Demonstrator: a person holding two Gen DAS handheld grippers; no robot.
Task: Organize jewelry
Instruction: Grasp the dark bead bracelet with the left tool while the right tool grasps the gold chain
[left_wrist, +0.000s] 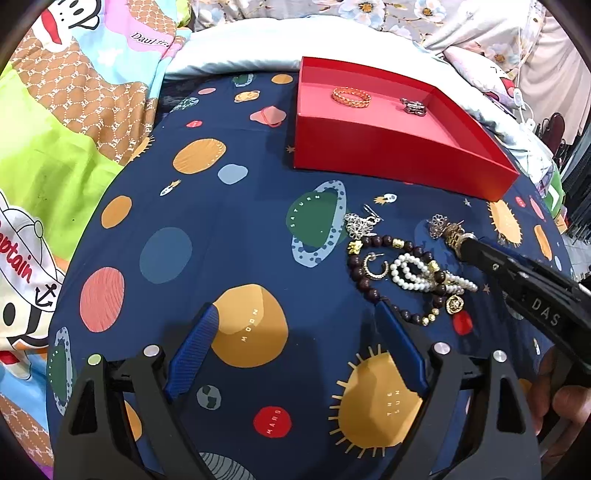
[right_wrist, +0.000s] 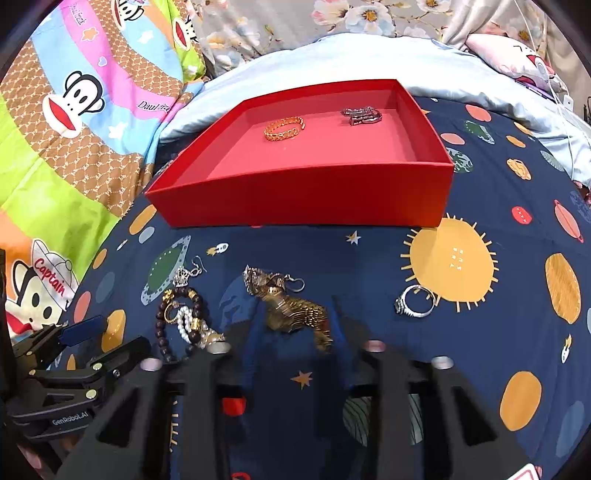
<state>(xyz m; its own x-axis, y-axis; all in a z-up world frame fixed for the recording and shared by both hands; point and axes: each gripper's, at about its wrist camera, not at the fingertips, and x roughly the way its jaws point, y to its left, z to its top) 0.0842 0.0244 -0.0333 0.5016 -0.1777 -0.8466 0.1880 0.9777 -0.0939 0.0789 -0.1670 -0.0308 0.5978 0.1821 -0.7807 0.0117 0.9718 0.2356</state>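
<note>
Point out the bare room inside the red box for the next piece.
In the red box, the near half of the floor, before the orange bracelet and silver chain, is bare, as is the left side. Crowded: the bedspread around the bead bracelets.

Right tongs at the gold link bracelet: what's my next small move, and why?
Probably lift straight up a little. The right tongs look closed on the gold metal link bracelet, though blur hides the pads. A small raise would confirm the grip before carrying to the open red cardboard box, which holds two pieces already.
</note>
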